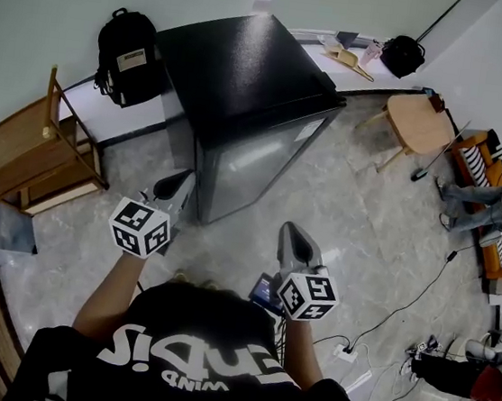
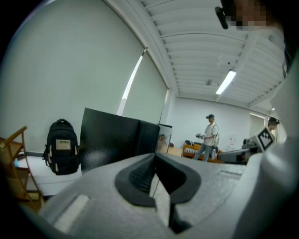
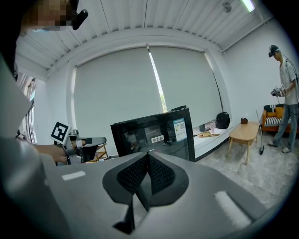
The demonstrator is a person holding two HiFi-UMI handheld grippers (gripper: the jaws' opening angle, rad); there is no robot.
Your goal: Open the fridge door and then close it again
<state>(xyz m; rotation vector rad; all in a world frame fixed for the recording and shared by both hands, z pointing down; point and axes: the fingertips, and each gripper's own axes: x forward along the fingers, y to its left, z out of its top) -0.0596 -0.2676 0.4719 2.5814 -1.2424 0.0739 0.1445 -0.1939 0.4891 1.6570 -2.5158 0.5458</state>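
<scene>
We see the black fridge [image 1: 247, 86] w/ its door [image 1: 255, 164] closed. L gripper [image 1: 183, 180] sits just beside the fridge's near corner, jaws pressed together on nothing. R gripper [image 1: 290, 234] hangs in front of the fridge door, apart from it, jaws likewise together & empty.

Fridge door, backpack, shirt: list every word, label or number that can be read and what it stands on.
On the fridge door, blue-and-white label: print too small to read.
On the fridge door, white sticker: characters blurred, unreadable.
On the backpack, pale patch: no legible text.
On the shirt, white lettering seen upside down: small line looks like "WIND"; the larger letters unclear.
</scene>
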